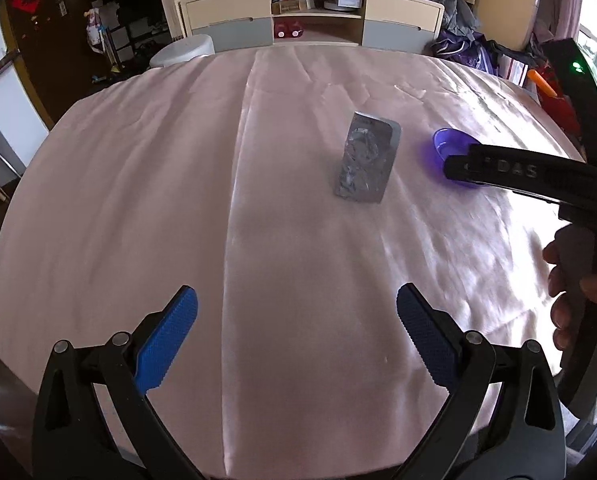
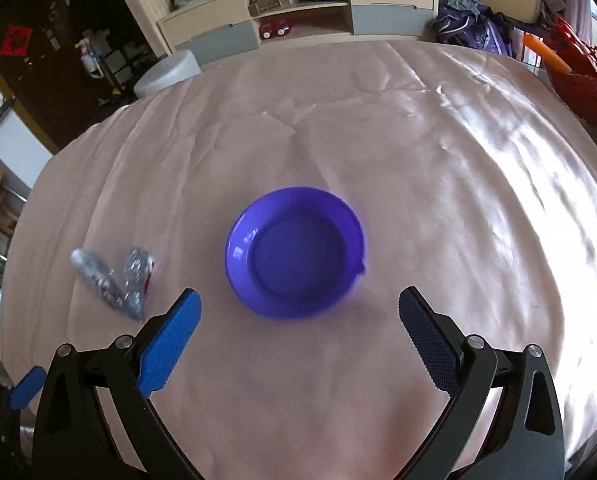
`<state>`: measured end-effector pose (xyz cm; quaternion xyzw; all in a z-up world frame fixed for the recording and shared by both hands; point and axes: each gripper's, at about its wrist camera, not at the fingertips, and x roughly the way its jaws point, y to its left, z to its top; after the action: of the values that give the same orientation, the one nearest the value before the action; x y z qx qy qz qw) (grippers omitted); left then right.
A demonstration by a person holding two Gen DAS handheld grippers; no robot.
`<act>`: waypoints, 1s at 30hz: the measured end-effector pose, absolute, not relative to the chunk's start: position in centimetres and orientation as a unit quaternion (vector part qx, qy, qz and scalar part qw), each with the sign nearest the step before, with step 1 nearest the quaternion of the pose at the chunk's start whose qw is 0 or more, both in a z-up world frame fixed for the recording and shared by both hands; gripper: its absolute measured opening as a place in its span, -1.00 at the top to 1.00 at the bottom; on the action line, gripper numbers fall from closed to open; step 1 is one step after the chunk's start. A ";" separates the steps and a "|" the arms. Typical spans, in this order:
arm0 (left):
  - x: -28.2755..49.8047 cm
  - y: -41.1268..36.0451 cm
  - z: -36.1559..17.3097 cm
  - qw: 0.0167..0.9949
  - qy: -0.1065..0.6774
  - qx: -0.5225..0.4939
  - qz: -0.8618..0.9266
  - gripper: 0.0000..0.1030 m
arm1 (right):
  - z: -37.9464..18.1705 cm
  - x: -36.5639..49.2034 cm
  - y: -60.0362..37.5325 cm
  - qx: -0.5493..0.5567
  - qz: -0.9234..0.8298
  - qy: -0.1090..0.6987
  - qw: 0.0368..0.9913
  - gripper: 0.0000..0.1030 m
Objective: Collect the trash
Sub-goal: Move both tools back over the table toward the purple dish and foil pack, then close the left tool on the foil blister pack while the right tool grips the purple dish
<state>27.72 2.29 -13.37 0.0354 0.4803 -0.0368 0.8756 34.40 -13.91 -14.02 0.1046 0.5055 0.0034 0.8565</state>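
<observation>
Currently both grippers hover over a round table covered with a pale pink satin cloth [image 1: 178, 184]. Left gripper [image 1: 297, 334]: jaws wide apart, nothing between its blue textured pads [image 1: 166, 344]. Right gripper [image 2: 299, 336]: jaws likewise wide apart and empty, above the near side of the table.

Trash item: a crumpled silver foil wrapper [image 1: 367, 164], flattened, roughly rectangular (print on it too blurred to read), lying on the cloth near the table centre, well ahead of the left gripper. In the right wrist view the same wrapper [image 2: 112, 280] lies just beyond that gripper's left pad [image 2: 170, 344].

Shallow round purple plastic dish [image 2: 296, 252], open side up, sits on the cloth directly ahead of the right gripper, between wrapper and the table's right edge; apart from the wrapper, not touching. In the left wrist view the dish [image 1: 448, 144] is partly hidden behind the right gripper's black body, with a hand [image 1: 570, 280] on its handle
</observation>
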 end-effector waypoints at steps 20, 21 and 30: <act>34.6 -1.1 -14.4 0.893 0.445 0.043 -0.038 -0.71 | -13.7 35.2 -18.3 0.101 -0.015 0.462 0.881 -0.51; 34.9 -1.1 -14.5 0.895 0.444 0.040 -0.036 -0.71 | -13.6 35.1 -18.5 0.100 -0.013 0.462 0.881 -0.51; 36.4 -1.8 -14.8 0.893 0.445 0.039 -0.053 0.37 | -12.6 33.9 -18.7 0.090 0.007 0.456 0.885 -0.51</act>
<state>36.42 -1.79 -14.77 0.0392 0.4452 -0.0534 0.8930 33.91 -18.75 -12.63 0.0897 0.4565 0.0068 0.8852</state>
